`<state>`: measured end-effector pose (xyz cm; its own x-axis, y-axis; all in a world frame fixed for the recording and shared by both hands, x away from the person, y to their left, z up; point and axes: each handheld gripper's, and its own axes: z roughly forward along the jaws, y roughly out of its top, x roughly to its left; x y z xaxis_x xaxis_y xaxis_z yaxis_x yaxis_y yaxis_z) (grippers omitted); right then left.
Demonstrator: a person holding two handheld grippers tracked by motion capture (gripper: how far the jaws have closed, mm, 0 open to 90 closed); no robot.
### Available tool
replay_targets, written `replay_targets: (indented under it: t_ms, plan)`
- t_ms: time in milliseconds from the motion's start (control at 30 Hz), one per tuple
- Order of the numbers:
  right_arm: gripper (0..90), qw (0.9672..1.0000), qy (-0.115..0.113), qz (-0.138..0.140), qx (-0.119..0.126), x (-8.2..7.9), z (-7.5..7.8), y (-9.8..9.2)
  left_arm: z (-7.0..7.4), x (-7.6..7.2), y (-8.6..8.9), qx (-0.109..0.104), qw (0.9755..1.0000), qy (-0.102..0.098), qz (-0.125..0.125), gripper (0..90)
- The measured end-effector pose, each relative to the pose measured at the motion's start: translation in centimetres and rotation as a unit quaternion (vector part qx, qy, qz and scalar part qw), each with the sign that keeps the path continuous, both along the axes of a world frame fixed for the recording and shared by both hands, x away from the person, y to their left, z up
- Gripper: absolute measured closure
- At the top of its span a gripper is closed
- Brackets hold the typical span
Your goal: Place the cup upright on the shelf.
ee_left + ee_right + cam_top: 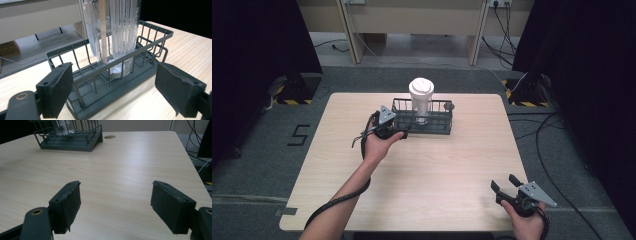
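Note:
A dark wire rack point(439, 123) stands at the far middle of the wooden table point(432, 185). Inside it stands upright a clear ribbed tumbler with a white lid point(421, 97). My left gripper point(403, 131) is at the rack's left end, open, its jaws wide apart on either side of the rack's near corner point(100, 97). The tumbler point(122, 32) rises just behind the wires. My right gripper point(506, 182) rests near the table's front right corner, open, with bare table between its pads point(68, 205). The rack point(70, 140) lies far ahead of it.
A round grommet point(449, 106) sits in the table just right of the rack's far end. Cables run over the floor at the right. A wooden bench stands beyond the table, and black stands with striped bases flank it.

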<state>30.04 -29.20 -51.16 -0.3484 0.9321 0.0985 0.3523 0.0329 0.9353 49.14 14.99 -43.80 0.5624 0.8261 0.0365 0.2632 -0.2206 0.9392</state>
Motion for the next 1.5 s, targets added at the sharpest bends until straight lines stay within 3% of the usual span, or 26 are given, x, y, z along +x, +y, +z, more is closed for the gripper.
replay_targets:
  t_ms: [667, 1500]
  plan:
    - [24.4, 1.0, -0.002, 0.0, -0.007, 0.0, 0.0, 0.0, 0.3, -2.3, 2.2, -0.004, 0.9999, -0.012, 0.005, 14.8]
    - [24.1, 1.0, -0.002, -0.002, -0.008, -0.1, 0.1, 0.1, -0.9, -6.2, 5.8, -0.006, 0.9998, -0.012, 0.017, 14.8]
